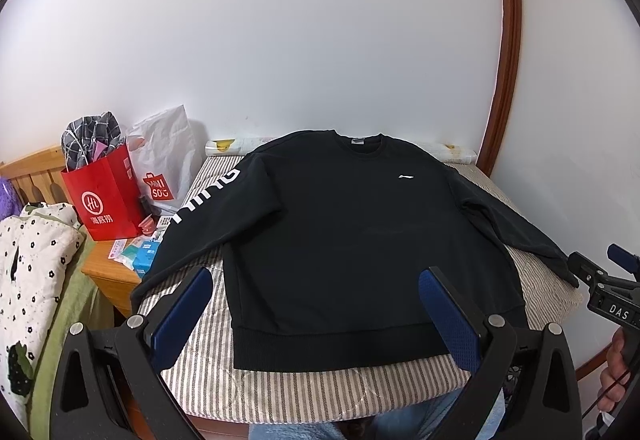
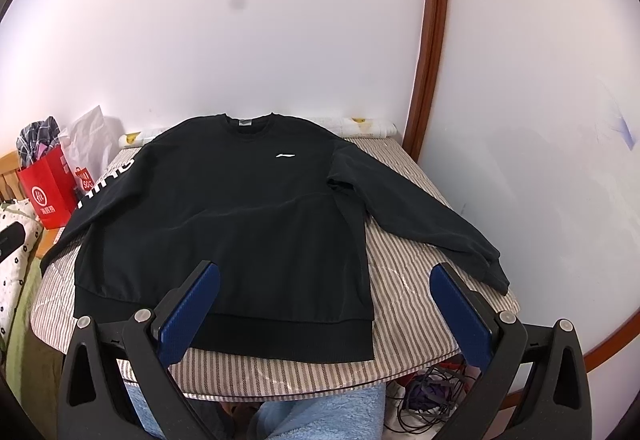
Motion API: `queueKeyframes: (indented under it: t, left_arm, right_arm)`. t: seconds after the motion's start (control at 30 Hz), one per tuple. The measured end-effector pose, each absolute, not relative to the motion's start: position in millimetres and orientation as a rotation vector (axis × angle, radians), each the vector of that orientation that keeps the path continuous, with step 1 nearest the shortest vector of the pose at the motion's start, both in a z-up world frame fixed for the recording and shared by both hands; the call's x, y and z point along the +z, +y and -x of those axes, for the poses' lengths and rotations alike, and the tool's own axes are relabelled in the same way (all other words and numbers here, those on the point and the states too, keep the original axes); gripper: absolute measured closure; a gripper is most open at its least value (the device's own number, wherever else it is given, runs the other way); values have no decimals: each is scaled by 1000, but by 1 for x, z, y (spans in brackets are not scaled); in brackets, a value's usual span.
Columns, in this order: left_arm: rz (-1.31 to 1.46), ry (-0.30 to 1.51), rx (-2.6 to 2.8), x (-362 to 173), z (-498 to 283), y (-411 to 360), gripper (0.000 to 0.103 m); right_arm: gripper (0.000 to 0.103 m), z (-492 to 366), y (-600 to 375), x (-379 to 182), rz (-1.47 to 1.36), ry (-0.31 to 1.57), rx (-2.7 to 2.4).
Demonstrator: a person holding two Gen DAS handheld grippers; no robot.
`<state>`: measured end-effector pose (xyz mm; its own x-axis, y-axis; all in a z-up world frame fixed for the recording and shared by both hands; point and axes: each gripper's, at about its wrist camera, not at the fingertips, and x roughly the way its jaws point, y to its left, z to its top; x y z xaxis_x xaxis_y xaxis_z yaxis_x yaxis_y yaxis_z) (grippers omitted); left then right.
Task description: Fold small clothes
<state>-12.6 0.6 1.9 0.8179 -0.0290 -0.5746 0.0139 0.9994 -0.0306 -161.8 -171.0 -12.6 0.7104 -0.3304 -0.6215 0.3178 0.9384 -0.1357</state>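
Note:
A black sweatshirt lies flat, front up, on a striped padded surface, collar toward the wall, both sleeves spread out. It also shows in the right wrist view. Its left sleeve bears white lettering; a small white logo is on the chest. My left gripper is open and empty, hovering over the hem. My right gripper is open and empty, near the hem's right corner; it also shows at the right edge of the left wrist view, by the right cuff.
A red paper bag and a white shopping bag stand on a wooden nightstand at the left with small packets. A floral quilt lies further left. The white wall is behind; a wooden door frame at right. Cables lie below.

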Motion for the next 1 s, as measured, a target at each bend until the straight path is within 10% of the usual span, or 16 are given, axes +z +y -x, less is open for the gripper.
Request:
queueKeyframes:
  t: [1.0]
  left_arm:
    - [15, 621, -2, -11, 2, 8, 0]
  right_arm:
    - [0, 156, -163, -16, 4, 706, -331]
